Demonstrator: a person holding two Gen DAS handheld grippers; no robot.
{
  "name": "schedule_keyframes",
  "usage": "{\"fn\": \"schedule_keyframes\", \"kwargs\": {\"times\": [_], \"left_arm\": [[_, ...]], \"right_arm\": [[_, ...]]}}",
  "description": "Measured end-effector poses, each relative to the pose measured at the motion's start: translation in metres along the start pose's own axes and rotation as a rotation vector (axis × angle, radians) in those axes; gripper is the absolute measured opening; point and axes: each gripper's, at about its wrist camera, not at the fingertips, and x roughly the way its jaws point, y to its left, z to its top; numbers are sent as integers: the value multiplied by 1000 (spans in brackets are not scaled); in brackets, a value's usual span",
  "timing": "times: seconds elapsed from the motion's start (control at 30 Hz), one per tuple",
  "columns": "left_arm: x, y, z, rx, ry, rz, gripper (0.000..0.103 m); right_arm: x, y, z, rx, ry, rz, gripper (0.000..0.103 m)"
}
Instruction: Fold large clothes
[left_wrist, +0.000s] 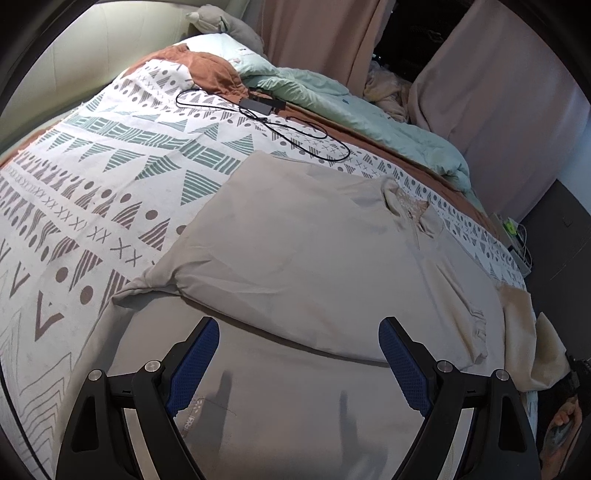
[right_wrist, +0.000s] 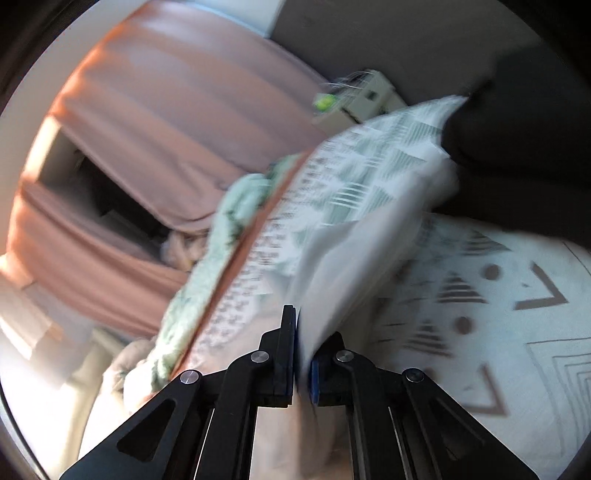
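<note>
Bed with patterned bedspread (left_wrist: 122, 155) fills the left wrist view; beige shirt (left_wrist: 295, 251) lies flat on it, centre to 3 o'clock, collar toward 2 o'clock, one part already folded over the body, its edge running across just ahead of the fingers. Mint duvet (left_wrist: 332, 99) bunched at 1 o'clock, black charger and cable (left_wrist: 262, 105) at 12, well apart from shirt. Left gripper (left_wrist: 299, 350) hovers at 6 o'clock, jaws spread wide, holding nothing. Right gripper (right_wrist: 303, 354) is clamped on a pale strip of cloth, likely the shirt's far sleeve or hem. Step, as I read it: mid-fold, right side being carried over. Next move calls for laying that piece across the body, left pinning or smoothing. Right wrist view heavily motion-blurred; which part of the shirt is pinched can't be told. Shirt's near hem cut off by the fingers.
</note>
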Motion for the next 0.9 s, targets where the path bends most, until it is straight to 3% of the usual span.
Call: {"fn": "schedule_keyframes", "kwargs": {"times": [0.23, 0.5, 0.63, 0.9], "left_arm": [[-11, 13, 6, -74, -9, -52, 89], [-24, 27, 10, -109, -17, -103, 89], [-30, 36, 14, -126, -23, -119, 89], [-36, 54, 22, -185, -24, -158, 89]], "right_arm": [[-23, 79, -20, -147, -11, 124, 7], [-8, 138, -68, -290, 63, 140, 7], [11, 161, -100, -359, 136, 129, 7], [82, 187, -190, -505, 422, 65, 7]]}}
